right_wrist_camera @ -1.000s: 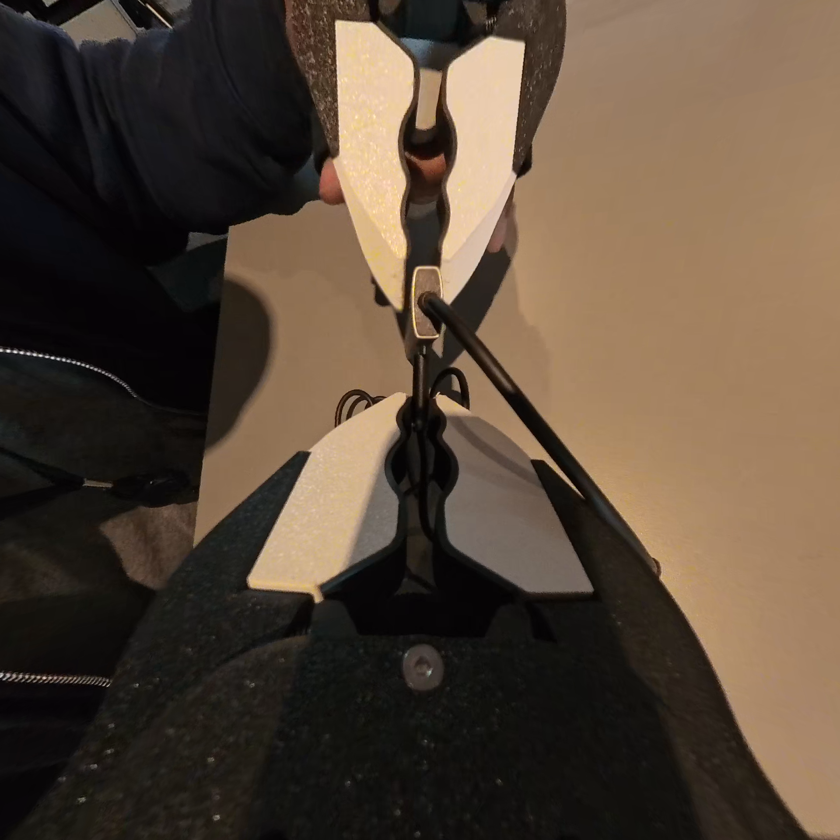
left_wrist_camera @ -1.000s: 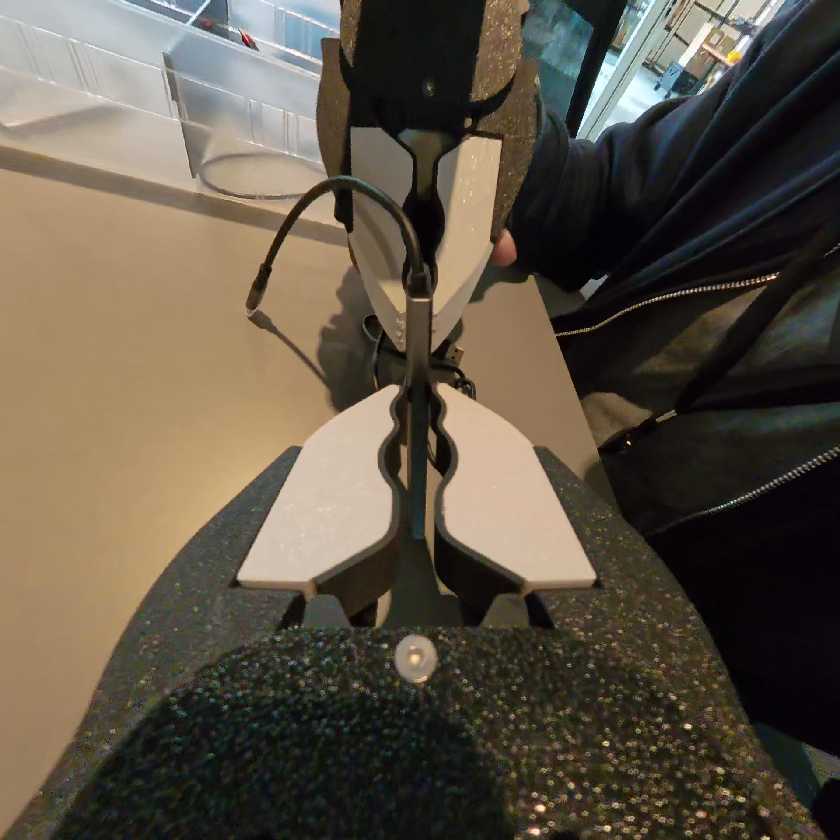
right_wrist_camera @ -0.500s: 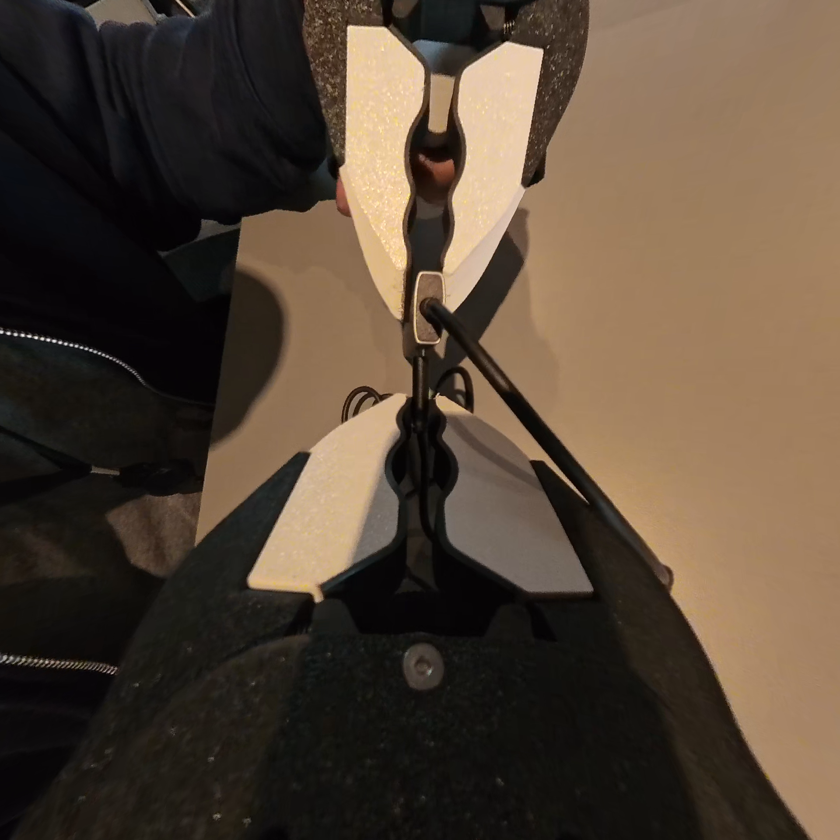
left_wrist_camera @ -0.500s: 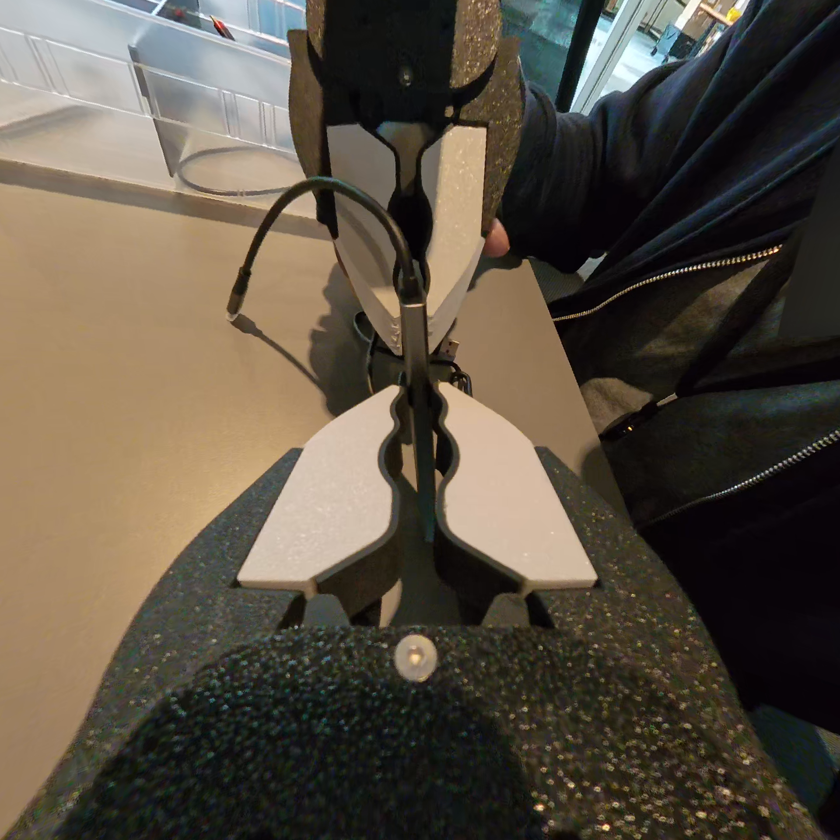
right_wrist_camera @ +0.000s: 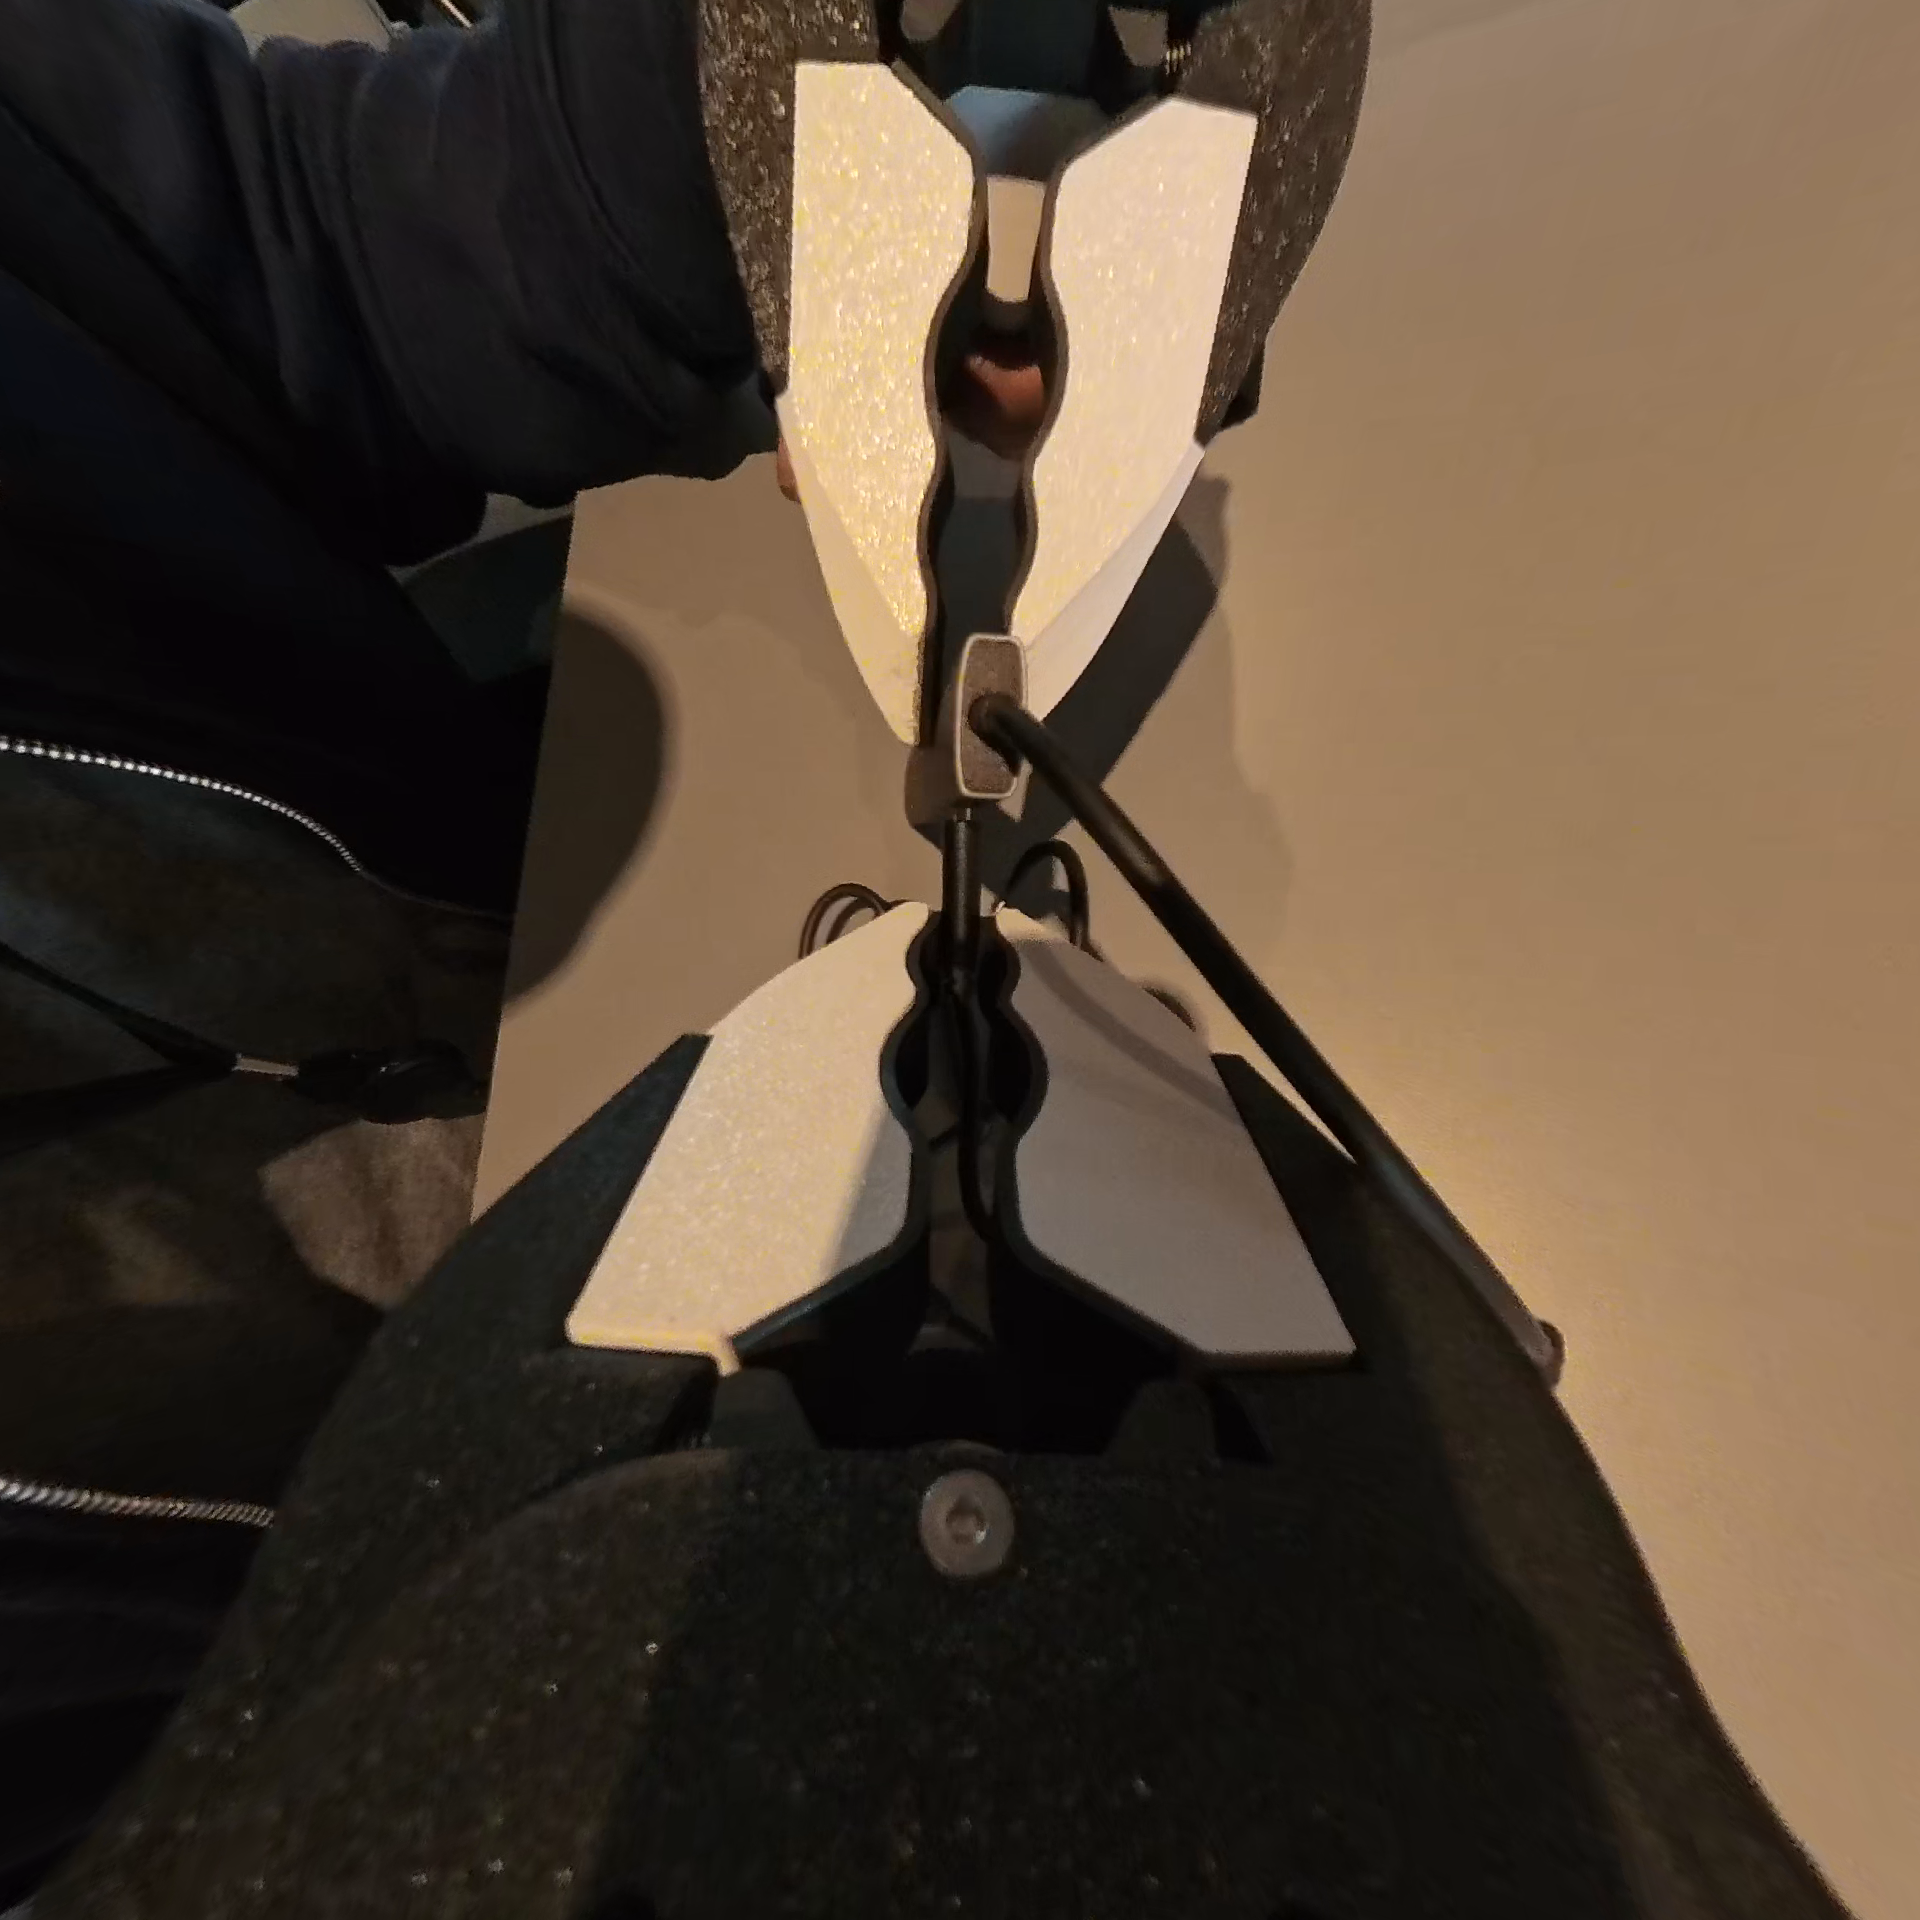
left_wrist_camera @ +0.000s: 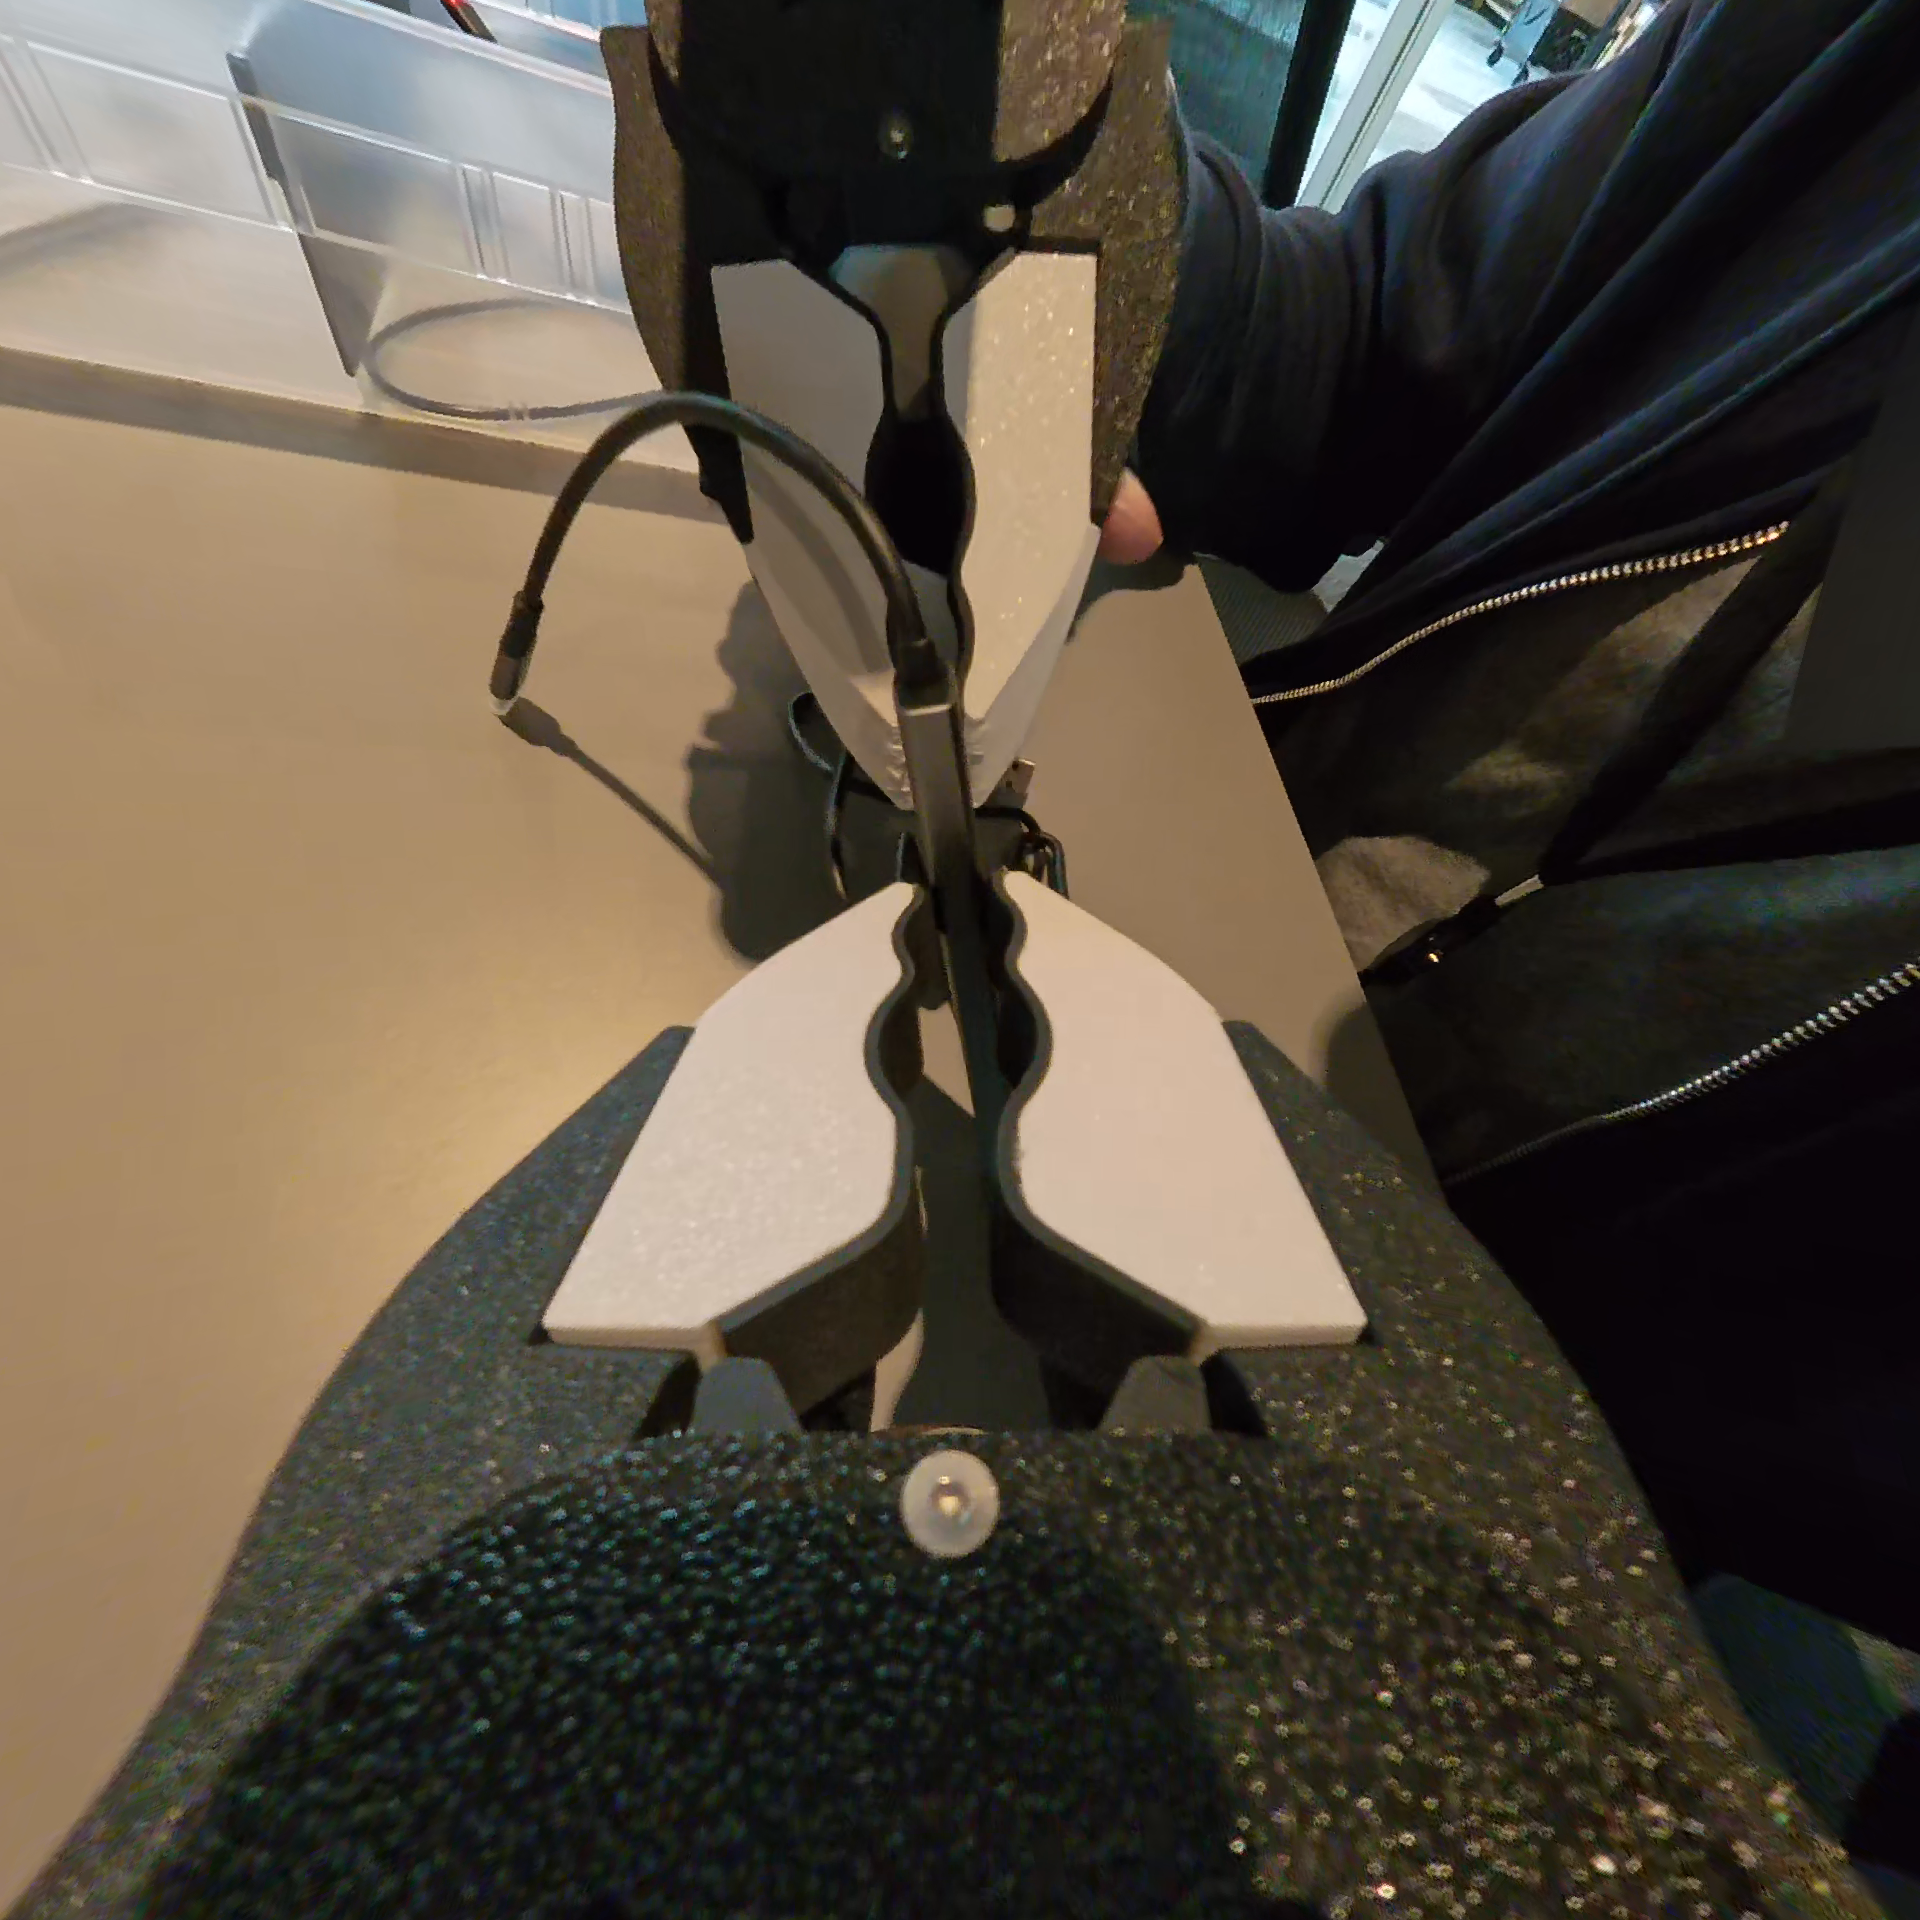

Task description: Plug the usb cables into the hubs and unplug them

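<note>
My left gripper (left_wrist_camera: 961, 894) is shut on a slim grey USB hub (left_wrist_camera: 951, 831), held edge-on between its fingers. The hub's own black cable (left_wrist_camera: 727, 426) arcs up and left to a loose connector (left_wrist_camera: 514, 665) above the table. My right gripper (right_wrist_camera: 961, 920) faces it tip to tip and is shut on a thin black USB cable plug (right_wrist_camera: 961, 862). The plug meets the hub's side just under the hub's end face (right_wrist_camera: 987, 727). I cannot tell whether it is seated. The right gripper also shows in the left wrist view (left_wrist_camera: 940, 764), and the left gripper in the right wrist view (right_wrist_camera: 966, 717).
Both grippers hover over a beige table (left_wrist_camera: 312, 935) near its edge (left_wrist_camera: 1278, 831). Coiled black cable (right_wrist_camera: 842, 904) lies on the table under the fingertips. A clear plastic box (left_wrist_camera: 436, 208) stands at the back left. The person's dark zipped jacket (left_wrist_camera: 1558, 623) is close beside both grippers. My left and right fingertips are right by each other.
The two grippers have come slightly closer together. The hub now sits more tilted between my left fingers, and its loose cable end has swung a little.
</note>
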Demonstrator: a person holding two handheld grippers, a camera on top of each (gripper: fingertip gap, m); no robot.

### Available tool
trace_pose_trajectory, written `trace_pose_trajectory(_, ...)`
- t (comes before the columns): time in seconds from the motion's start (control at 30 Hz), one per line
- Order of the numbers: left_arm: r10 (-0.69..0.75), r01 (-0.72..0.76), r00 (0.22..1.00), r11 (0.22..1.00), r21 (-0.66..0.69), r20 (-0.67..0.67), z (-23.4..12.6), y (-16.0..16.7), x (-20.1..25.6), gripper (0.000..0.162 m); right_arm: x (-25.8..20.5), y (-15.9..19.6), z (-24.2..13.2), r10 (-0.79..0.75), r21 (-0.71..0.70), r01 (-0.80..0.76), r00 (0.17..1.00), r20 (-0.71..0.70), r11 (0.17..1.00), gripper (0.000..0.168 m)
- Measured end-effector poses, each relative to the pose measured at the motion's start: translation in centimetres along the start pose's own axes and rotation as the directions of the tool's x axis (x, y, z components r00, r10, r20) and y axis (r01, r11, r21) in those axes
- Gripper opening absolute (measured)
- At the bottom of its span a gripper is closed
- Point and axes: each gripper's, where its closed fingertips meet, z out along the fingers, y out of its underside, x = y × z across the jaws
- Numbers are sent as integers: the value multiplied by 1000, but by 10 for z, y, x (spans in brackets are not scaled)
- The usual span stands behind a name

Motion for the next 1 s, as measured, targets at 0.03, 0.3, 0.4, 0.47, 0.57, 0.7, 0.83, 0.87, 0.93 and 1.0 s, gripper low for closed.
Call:
trace_pose_trajectory(0.03,2,-2,1000,1000,-1,5,0,0,-1,10,0,0,0,-2,-1,2,1000,-3,1000,5)
trace_pose_trajectory(0.3,-55,55,998,996,77,-3,-4,-3,-9,9,9,-6,-2,19,74,-16,999,-38,997,6)
trace_pose_trajectory(0.4,-109,112,994,982,152,-32,-7,-8,-14,9,20,-12,-8,63,142,-50,994,-92,989,23)
trace_pose_trajectory(0.47,-159,166,986,959,230,-45,-14,-15,-21,9,27,-12,-16,101,170,-81,989,-112,982,35)
trace_pose_trajectory(0.57,-232,241,970,900,363,-70,-28,-26,-32,9,32,-29,-38,176,320,-134,979,-104,938,38)
trace_pose_trajectory(0.7,-295,288,953,817,499,-66,-42,-37,-46,9,34,-69,-83,200,629,-52,966,-167,776,24)
trace_pose_trajectory(0.83,-356,314,933,715,624,-62,-56,-44,-61,9,11,-72,-74,141,593,-39,982,-127,804,13)
trace_pose_trajectory(0.87,-357,317,931,689,652,-76,-58,-46,-61,9,12,-64,-58,162,526,-83,981,-107,847,20)
trace_pose_trajectory(0.93,-347,327,930,639,696,-118,-61,-53,-60,9,28,-53,-38,234,496,-128,959,-159,859,26)
trace_pose_trajectory(1.0,-330,343,930,622,704,-161,-58,-57,-54,9,40,-60,-42,292,611,-143,945,-150,778,26)
